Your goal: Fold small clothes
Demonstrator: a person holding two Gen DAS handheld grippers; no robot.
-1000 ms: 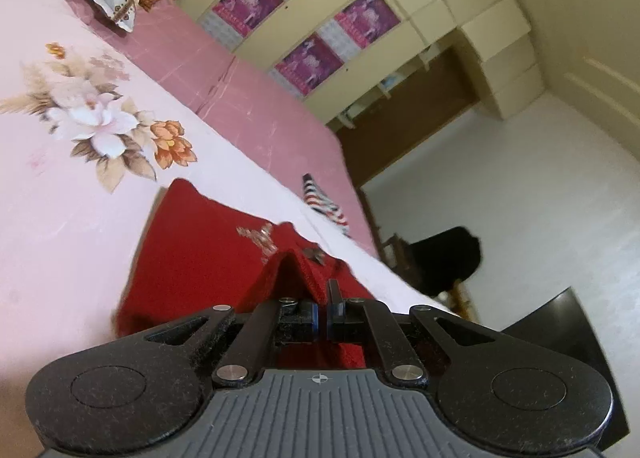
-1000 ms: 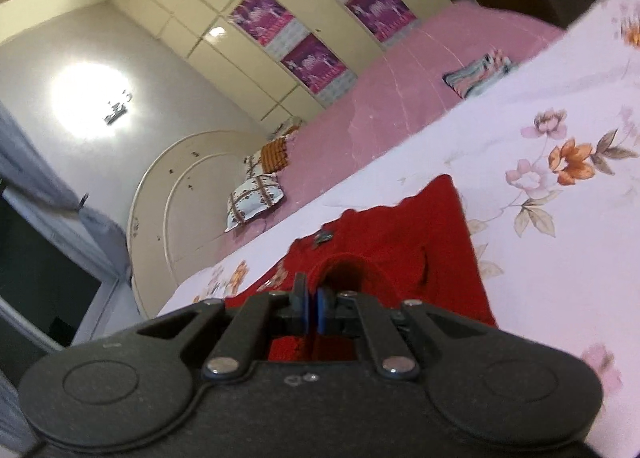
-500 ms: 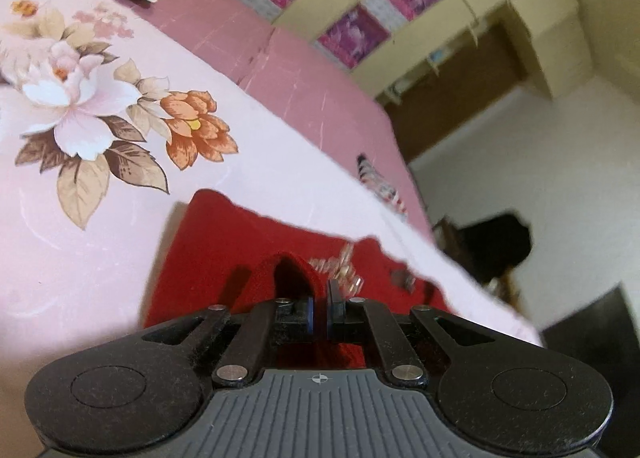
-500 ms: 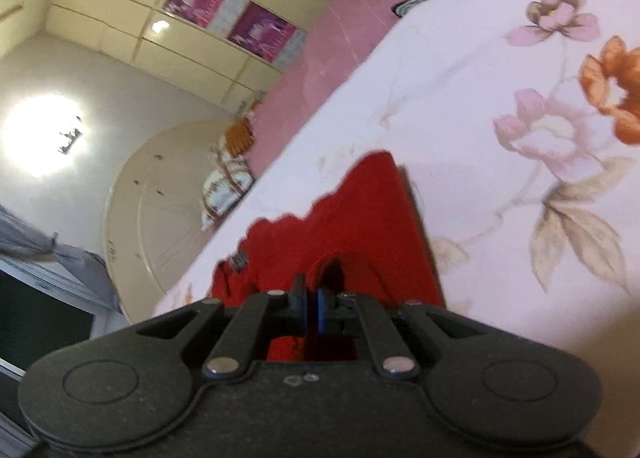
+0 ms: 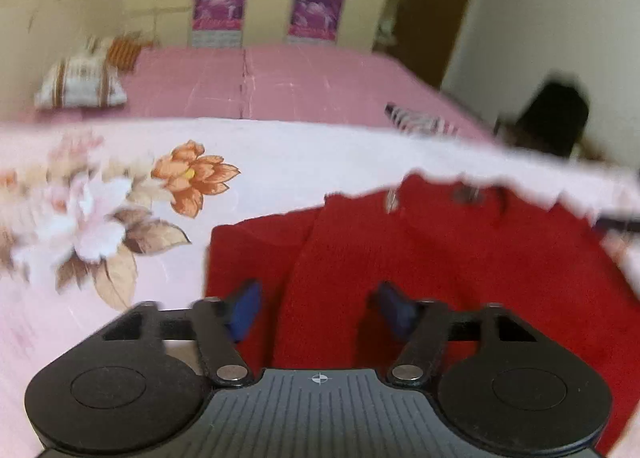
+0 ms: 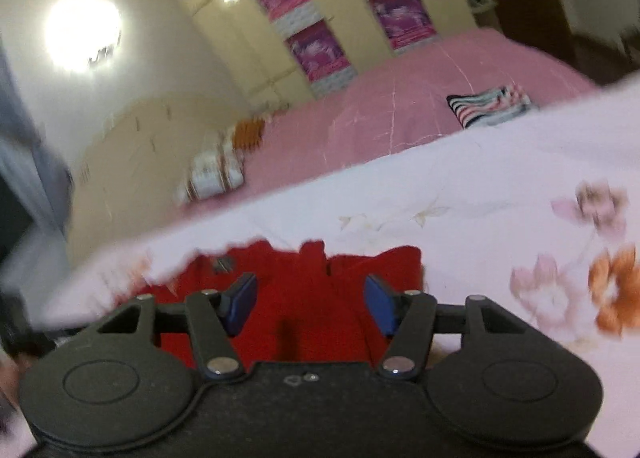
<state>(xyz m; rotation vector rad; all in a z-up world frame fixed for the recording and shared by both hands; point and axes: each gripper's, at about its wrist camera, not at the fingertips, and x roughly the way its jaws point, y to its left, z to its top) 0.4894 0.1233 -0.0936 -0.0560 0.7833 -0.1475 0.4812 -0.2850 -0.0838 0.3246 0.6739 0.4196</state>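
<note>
Now both grippers had let go of the red garment they pinched half a second earlier.

Left gripper (image 5: 318, 310) stood with its blue fingers (image 5: 244, 310) spread wide and nothing between them; the right gripper (image 6: 310, 304) likewise. The red garment (image 5: 440, 258) lay flat on the floral bed sheet (image 5: 280, 153), spreading from under the fingers toward 12 and 2 o'clock in the left wrist view. In the right wrist view the garment (image 6: 296, 298) sat beneath the gap, reaching to 12 o'clock, not gripped.

Both grippers (image 5: 318, 312) (image 6: 310, 304) — apparently — off garment (image 5: 440, 258).
</note>
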